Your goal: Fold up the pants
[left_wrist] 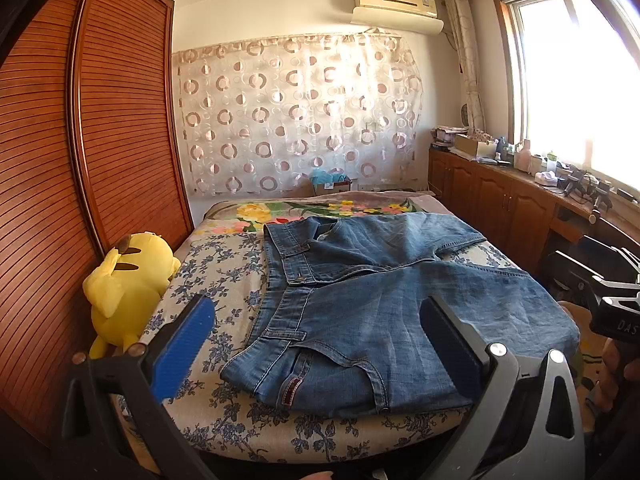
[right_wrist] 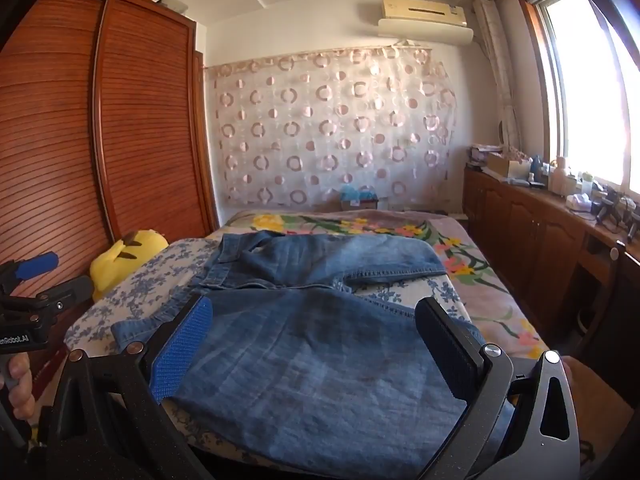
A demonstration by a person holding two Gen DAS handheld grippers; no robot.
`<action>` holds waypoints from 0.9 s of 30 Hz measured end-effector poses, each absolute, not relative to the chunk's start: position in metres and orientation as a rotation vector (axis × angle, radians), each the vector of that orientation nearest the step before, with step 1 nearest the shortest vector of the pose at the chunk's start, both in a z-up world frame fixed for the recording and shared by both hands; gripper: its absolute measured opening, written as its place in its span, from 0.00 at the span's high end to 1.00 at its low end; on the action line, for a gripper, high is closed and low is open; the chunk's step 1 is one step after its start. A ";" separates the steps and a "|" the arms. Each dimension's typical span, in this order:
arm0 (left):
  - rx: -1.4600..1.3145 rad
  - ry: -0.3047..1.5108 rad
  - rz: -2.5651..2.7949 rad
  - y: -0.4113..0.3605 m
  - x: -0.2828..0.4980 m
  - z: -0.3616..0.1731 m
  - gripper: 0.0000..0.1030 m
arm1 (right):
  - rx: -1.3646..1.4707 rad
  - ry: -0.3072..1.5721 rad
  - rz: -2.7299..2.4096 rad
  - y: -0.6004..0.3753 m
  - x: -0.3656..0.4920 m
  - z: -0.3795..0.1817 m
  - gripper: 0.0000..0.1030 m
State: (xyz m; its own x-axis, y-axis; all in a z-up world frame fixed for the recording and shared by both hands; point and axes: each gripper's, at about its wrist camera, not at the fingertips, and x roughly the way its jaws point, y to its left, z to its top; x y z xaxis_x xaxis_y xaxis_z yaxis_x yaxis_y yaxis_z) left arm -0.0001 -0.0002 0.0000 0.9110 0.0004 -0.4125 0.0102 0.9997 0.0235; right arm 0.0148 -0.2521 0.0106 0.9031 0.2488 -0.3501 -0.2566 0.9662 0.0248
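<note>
Left gripper (left_wrist: 316,344) jaws spread wide, holding nothing, above jeans (left_wrist: 380,300) at frame centre; right gripper (right_wrist: 314,344) likewise wide apart, empty; faded denim, stitched seams, rumpled on floral bed (left_wrist: 224,272); plush (left_wrist: 124,288) yellow, rounded, at left.

Floral-sheeted bed (left_wrist: 224,280) bearing spread blue jeans (left_wrist: 360,300), yellow plush toy (left_wrist: 124,288)

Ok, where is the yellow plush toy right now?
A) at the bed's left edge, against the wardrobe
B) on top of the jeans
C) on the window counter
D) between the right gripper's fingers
A: the yellow plush toy sits beside the wardrobe, apart from the jeans.
</note>
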 end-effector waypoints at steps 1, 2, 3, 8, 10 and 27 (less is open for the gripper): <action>0.025 0.424 -0.005 0.000 0.000 0.000 0.00 | -0.022 0.358 0.261 -0.252 0.014 0.011 0.00; 0.025 0.424 -0.005 0.000 0.000 0.000 0.00 | -0.023 0.358 0.261 -0.252 0.014 0.011 0.00; 0.026 0.425 -0.005 0.000 0.000 0.000 0.00 | -0.023 0.357 0.260 -0.252 0.014 0.011 0.00; 0.026 0.424 -0.005 0.000 0.000 0.000 0.00 | -0.022 0.358 0.259 -0.252 0.014 0.011 0.00; 0.027 0.424 -0.005 0.000 0.000 0.000 0.00 | -0.024 0.357 0.258 -0.252 0.014 0.011 0.00; 0.029 0.423 -0.004 -0.001 0.000 0.000 0.00 | -0.025 0.356 0.259 -0.251 0.014 0.009 0.00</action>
State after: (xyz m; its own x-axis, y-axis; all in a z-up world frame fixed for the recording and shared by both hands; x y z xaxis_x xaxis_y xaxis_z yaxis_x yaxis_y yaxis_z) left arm -0.0003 -0.0008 -0.0001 0.9119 0.0020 -0.4104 0.0099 0.9996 0.0270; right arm 0.0142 -0.2513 0.0092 0.9047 0.2467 -0.3474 -0.2553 0.9666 0.0216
